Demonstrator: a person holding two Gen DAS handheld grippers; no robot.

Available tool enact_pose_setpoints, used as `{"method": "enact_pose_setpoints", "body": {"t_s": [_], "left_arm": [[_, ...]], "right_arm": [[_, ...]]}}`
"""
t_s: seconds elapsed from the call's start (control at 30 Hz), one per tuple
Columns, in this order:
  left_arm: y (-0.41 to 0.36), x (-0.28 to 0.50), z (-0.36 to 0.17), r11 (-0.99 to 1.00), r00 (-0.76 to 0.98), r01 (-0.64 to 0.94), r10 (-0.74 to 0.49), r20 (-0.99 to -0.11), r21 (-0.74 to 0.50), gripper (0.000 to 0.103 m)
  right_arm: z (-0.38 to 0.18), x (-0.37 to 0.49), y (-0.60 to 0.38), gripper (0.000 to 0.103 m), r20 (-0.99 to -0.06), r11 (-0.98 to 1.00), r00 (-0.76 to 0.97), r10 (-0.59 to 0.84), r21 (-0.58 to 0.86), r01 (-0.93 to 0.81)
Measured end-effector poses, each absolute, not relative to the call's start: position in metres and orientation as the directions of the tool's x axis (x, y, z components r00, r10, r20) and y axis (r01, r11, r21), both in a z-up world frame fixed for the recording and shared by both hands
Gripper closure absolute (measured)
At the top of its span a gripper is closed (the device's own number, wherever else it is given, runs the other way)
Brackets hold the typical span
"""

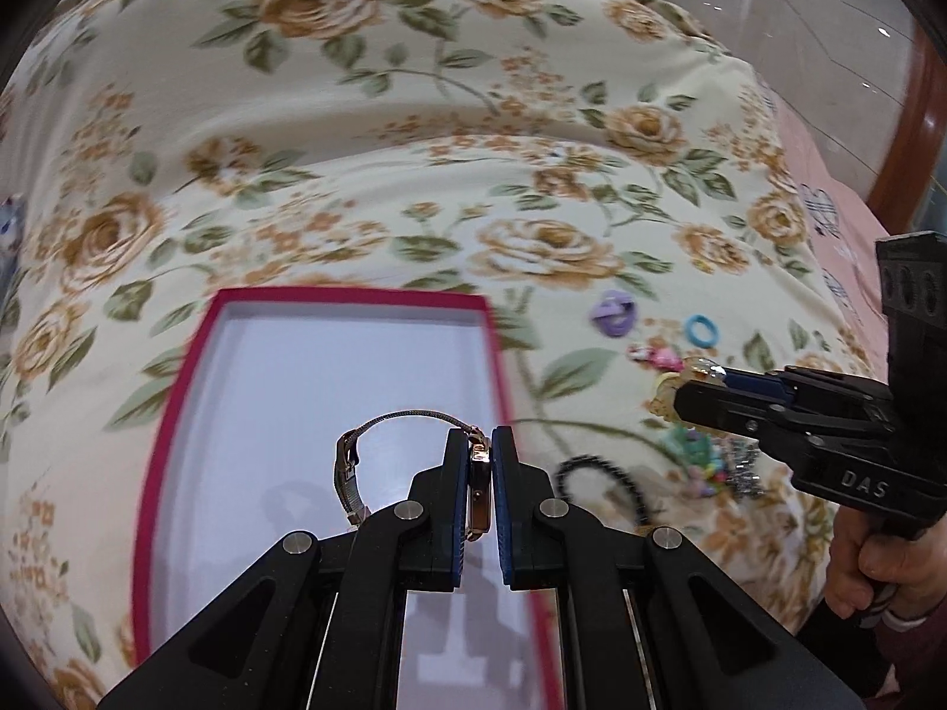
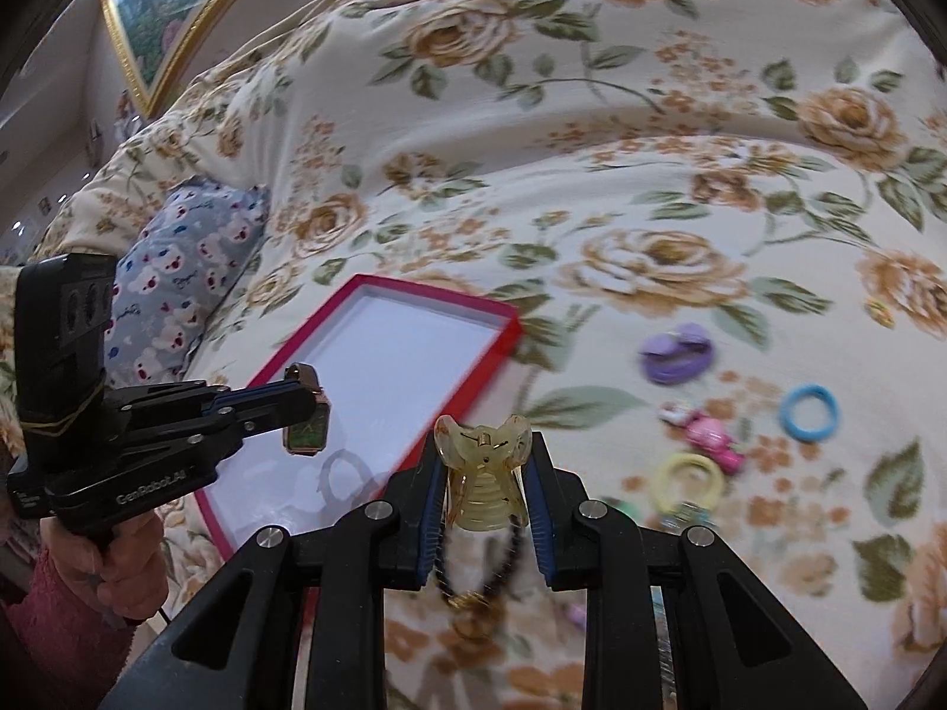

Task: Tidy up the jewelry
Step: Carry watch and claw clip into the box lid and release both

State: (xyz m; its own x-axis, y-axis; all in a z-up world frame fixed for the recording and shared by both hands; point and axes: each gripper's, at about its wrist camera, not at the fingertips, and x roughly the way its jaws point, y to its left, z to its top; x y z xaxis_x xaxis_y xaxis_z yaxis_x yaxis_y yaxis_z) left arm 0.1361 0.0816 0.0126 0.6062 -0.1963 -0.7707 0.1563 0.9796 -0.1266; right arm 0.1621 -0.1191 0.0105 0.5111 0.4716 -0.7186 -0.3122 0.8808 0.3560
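Above the red box [image 1: 177, 408], the left gripper [image 1: 480, 467] has its jaws closed on a watch [image 1: 478, 491], strap arching toward the box's left side. Right of the box, the right gripper [image 2: 484, 473] pinches a yellow hair clip [image 2: 482, 476] over the bed [image 2: 651, 136]; the left is nearer.

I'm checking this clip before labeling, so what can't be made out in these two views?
- Watch dial: left wrist view shows it edge-on, pinched in the left claw; right wrist view too small to read.
- Small trinkets: left view, blurred and partly behind the right claw.
- Dark beaded bracelet: right view, partly hidden behind the yellow hair clip.
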Motion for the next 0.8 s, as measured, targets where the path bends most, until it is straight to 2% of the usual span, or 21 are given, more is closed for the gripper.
{"method": "enact_pose_setpoints", "body": {"t_s": [0.33,0.57,0.8], "left_arm": [[0.115,0.165,0.0,0.992,0.578,0.042,-0.124,-0.807,-0.122,0.096],[0.141,0.208,-0.028,0.99,0.533,-0.056,-0.078,-0.843,-0.127,0.096],[0.145,0.234,-0.044,0.992,0.516,-0.082,-0.043,-0.856,-0.099,0.096]], "right_arm": [[-0.003,0.199,-0.061,0.078,-0.704,0.843,0.473,0.53,0.378,-0.383],[-0.035,0.225,-0.027,0.078,-0.735,0.835,0.423,0.53,0.365,-0.412],[-0.053,0.242,-0.015,0.078,-0.772,0.842,0.386,0.505,0.343,-0.416]]}}
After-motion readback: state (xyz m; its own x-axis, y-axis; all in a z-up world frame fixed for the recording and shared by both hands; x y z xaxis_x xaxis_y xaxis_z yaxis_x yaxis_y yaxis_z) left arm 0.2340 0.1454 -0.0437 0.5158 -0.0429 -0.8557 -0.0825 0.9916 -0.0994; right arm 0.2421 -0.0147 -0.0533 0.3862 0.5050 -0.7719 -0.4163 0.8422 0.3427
